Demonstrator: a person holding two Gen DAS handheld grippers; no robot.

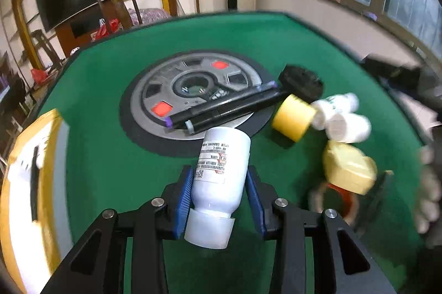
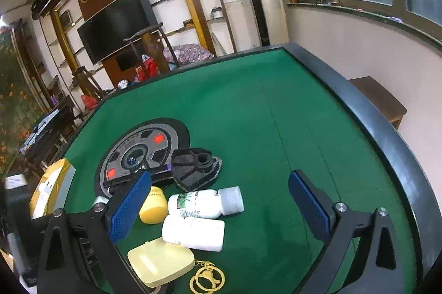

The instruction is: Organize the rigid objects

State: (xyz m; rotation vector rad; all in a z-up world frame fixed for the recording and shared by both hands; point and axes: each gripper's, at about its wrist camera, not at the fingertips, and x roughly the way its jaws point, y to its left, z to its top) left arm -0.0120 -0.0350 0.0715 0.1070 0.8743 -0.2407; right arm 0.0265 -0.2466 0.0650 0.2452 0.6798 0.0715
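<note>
My left gripper is shut on a white labelled bottle, cap toward the camera, held above the green table. My right gripper is open and empty above a cluster: two white bottles, a yellow jar, a pale yellow case with a gold key ring. In the left view the cluster lies right: yellow jar, white bottles, yellow case.
A black tool with purple bands and a black angular part lie by the table's grey central disc. A yellow and white box sits at the left. The raised black rim bounds the table.
</note>
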